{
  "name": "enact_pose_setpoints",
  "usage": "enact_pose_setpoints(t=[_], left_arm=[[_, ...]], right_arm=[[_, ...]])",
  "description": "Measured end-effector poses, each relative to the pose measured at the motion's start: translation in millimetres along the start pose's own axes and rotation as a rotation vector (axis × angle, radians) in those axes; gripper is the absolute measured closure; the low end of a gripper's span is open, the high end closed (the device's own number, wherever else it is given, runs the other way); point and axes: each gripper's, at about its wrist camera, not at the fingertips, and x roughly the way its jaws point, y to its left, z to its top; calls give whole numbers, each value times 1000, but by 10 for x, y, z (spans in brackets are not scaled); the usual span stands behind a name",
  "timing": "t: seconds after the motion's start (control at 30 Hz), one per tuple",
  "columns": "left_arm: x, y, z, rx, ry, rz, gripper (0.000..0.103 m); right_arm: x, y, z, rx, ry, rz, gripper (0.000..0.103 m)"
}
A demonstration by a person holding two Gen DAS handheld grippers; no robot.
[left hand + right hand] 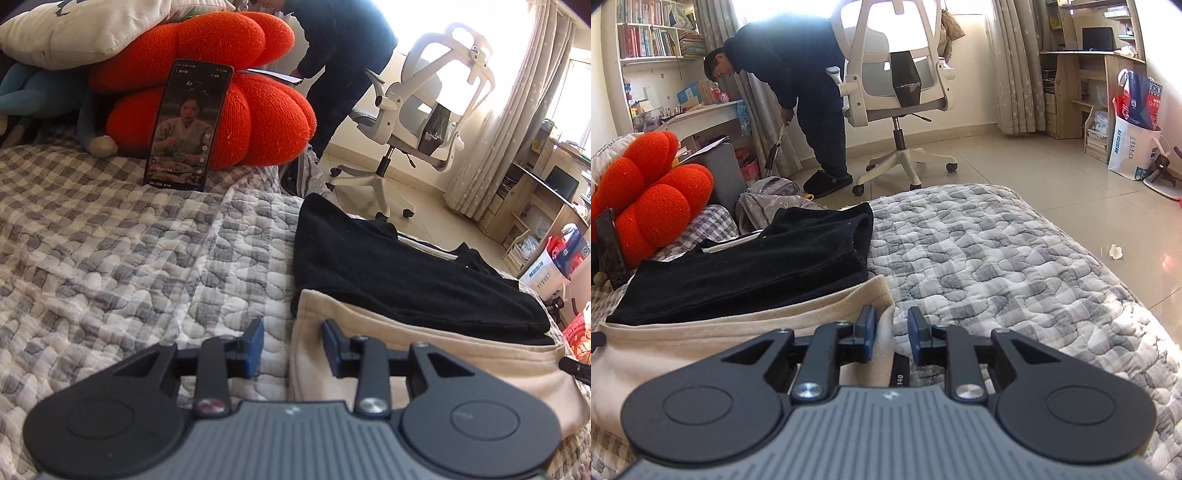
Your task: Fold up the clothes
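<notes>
A beige garment lies flat on the quilted bed, with a black garment lying on its far half. My left gripper is open, its jaws astride the beige garment's left edge. In the right wrist view the beige garment and black garment show at left. My right gripper is open, its jaws astride the beige garment's right edge, nothing pinched.
A grey checked quilt covers the bed. A phone leans on an orange cushion at the far left. A white office chair and a bending person stand on the tiled floor beyond the bed.
</notes>
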Motion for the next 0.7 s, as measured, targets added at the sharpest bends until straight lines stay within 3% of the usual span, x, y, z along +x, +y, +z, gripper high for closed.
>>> enact_pose_setpoints(t=[0.17, 0.33, 0.43, 0.53, 0.57, 0.6, 0.63, 0.7], left_arm=[[-244, 132, -94, -35, 107, -95, 61], [-419, 162, -208, -14, 204, -154, 60], [-411, 160, -243, -31, 228, -188, 61], [-353, 125, -286, -40, 228, -175, 63], [-347, 109, -295, -39, 219, -167, 66], [-334, 87, -310, -38, 215, -155, 77], [-308, 62, -328, -32, 223, -146, 87], [-290, 13, -353, -16, 214, -119, 93]], right_arm=[[-202, -109, -1, 61, 70, 59, 70], [-396, -231, -20, 145, 136, 124, 70], [-432, -266, -68, 200, 178, 142, 70], [-468, -300, -115, 254, 220, 159, 70], [-473, -304, -130, 264, 230, 162, 70], [-466, -286, -138, 251, 232, 156, 70], [-464, -260, -136, 229, 228, 142, 77], [-455, -232, -121, 202, 228, 121, 90]])
